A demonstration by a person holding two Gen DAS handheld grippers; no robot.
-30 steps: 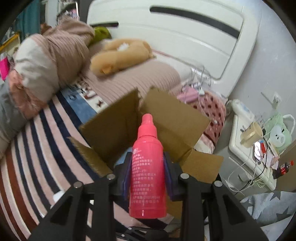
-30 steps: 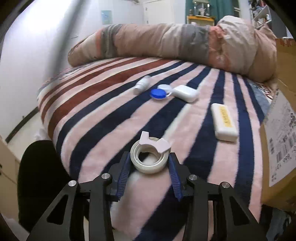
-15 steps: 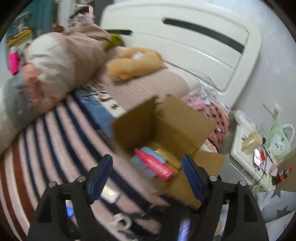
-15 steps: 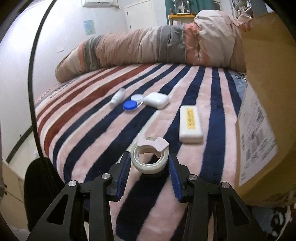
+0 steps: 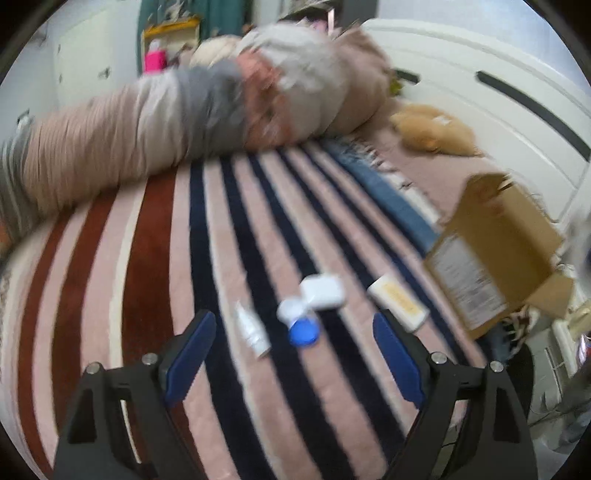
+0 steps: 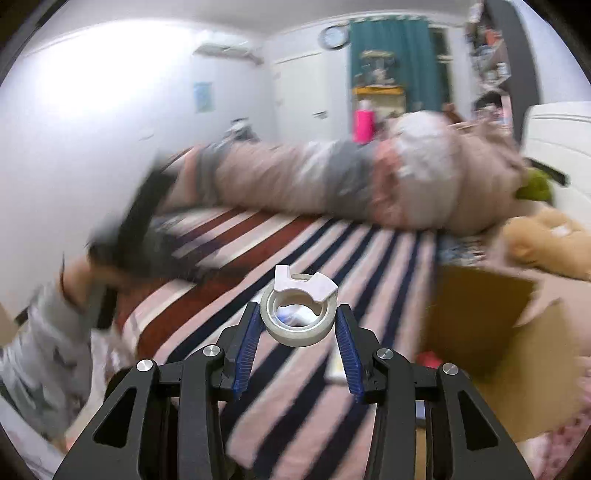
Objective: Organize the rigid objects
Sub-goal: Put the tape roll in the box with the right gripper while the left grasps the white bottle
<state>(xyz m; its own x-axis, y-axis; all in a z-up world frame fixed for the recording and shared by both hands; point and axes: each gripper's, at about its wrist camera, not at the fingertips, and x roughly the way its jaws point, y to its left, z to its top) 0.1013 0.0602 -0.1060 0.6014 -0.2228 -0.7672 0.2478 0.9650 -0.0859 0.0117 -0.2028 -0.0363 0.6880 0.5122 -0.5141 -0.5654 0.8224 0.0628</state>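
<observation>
Right gripper (image 6: 298,330) pinches white tape roll with dispenser clip (image 6: 298,318), near brown cardboard box (image 6: 491,332); left gripper (image 5: 291,354) spread, empty. Four small white items beside box (image 5: 495,254) remain unpacked.

A home bedroom: a bed (image 5: 155,258) under a striped plush blanket, a rolled duvet (image 5: 221,107) along its far edge, a white headboard (image 5: 498,92), a stuffed toy (image 5: 432,134), teal curtains (image 6: 388,55) and a wall clock (image 6: 334,36).
</observation>
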